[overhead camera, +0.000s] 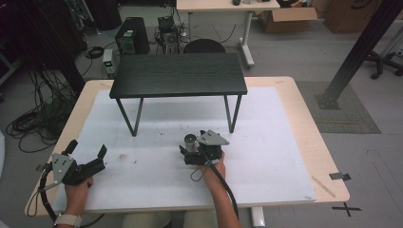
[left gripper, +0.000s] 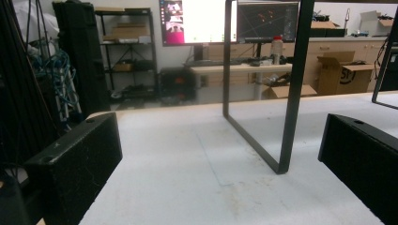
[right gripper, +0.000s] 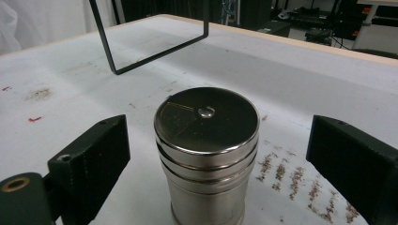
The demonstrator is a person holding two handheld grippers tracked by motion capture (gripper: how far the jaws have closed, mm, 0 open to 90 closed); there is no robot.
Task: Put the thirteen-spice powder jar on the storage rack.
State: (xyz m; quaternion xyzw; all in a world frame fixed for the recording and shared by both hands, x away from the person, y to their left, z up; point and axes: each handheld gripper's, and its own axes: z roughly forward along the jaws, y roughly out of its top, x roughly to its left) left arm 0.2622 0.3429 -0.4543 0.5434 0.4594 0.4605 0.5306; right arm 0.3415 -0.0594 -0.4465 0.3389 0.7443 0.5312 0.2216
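A shiny steel canister (right gripper: pixel 206 150) with a ridged lid stands upright on the white mat (overhead camera: pixel 266 142); in the high view the canister (overhead camera: pixel 190 139) is near the mat's middle. My right gripper (right gripper: pixel 220 159) is open, one jaw on each side of the canister with a gap on both sides. From above, the right gripper (overhead camera: pixel 193 144) sits low at the canister, its grey plate on top. My left gripper (overhead camera: pixel 88 148) rests at the mat's front left, open and holding nothing. In its own view the left gripper (left gripper: pixel 218 159) looks across bare mat.
A low black bench (overhead camera: pixel 178 73) stands on thin metal legs at the back of the mat; one leg frame (left gripper: pixel 286 93) is just ahead of the left gripper. Brown stains (right gripper: pixel 291 173) mark the mat beside the canister. The wooden table edge (overhead camera: pixel 328 156) runs along the right.
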